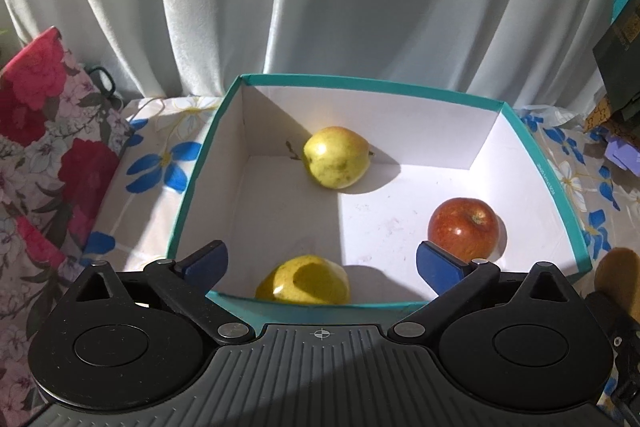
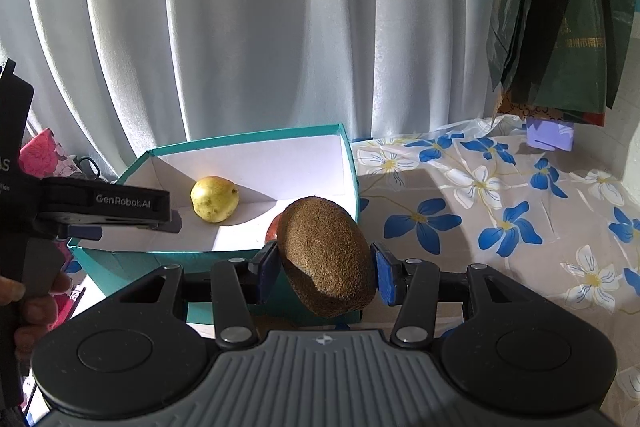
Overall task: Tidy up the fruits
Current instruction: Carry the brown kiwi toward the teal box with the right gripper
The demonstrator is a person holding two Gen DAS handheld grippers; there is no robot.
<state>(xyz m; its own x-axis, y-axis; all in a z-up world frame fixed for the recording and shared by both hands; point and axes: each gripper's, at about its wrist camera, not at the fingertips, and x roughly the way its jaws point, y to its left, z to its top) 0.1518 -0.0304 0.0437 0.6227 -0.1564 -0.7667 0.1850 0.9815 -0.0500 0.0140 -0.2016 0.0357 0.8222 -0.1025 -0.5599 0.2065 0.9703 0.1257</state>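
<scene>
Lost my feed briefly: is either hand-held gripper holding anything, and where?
Right hand-held gripper clamps the kiwi across its middle; left hand-held gripper is open, holding nothing.

A home is suggested, most likely a living room or bedroom. A table is covered by a flowered plastic cloth (image 2: 500,195) with blue and white blossoms, and pale curtains (image 2: 248,27) are hung right behind it. A cushion with red roses (image 1: 40,131) is seen at the left, and dark shopping bags (image 2: 560,15) are hung at the right.
</scene>
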